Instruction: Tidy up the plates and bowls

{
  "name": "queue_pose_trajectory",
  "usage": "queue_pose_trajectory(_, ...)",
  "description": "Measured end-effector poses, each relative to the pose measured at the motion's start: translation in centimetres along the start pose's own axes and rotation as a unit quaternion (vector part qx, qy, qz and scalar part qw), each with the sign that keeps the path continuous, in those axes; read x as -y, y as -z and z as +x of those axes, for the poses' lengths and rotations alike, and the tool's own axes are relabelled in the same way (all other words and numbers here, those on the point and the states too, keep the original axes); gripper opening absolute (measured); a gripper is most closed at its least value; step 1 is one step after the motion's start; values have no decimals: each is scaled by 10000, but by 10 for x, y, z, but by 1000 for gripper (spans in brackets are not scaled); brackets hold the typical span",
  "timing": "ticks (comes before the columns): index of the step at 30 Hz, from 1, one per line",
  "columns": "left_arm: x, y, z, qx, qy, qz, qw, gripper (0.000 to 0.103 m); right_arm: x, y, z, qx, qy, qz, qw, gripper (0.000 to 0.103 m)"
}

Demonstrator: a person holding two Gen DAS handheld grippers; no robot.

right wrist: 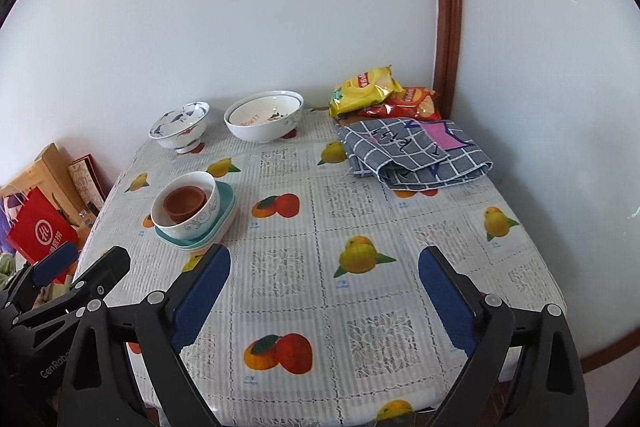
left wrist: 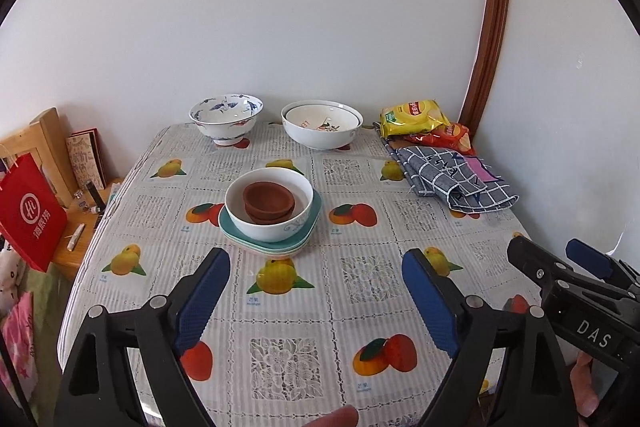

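Nearest the lens, the left gripper point(left wrist: 316, 291) and right gripper point(right wrist: 324, 291) hang released and empty above the table point(left wrist: 368, 187). At twelve o'clock sits the stack point(left wrist: 270, 215); beyond, the blue-patterned bowl point(left wrist: 226, 121) and nested white bowls point(left wrist: 322, 125). Approach each rim squarely, gripping low and gently.

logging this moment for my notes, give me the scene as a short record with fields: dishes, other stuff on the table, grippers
centre stack: brown bowls nested in a white bowl, on a stack of teal plates
back row: blue-patterned bowl beside nested white bowls, apart
other items: yellow snack bag on a red snack bag, folded checked cloth
surface: fruit-print tablecloth
left gripper: open, holding nothing
right gripper: open, holding nothing
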State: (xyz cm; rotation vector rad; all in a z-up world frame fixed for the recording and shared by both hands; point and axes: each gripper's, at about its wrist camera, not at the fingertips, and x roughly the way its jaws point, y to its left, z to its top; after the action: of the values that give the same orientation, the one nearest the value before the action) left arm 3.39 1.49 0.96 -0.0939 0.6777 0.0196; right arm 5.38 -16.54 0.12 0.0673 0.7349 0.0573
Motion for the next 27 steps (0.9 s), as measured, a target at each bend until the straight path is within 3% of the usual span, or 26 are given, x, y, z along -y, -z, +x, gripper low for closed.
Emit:
queue_pose_trajectory(10, 15, 15, -22, 26, 161, 19, 9999, 88, 25, 25, -24, 72, 43, 134, 9999, 95)
queue_pose_trajectory(27, 10, 20, -30, 33, 106, -75, 9999, 88, 18, 36, -31, 104, 10, -34, 9999, 95)
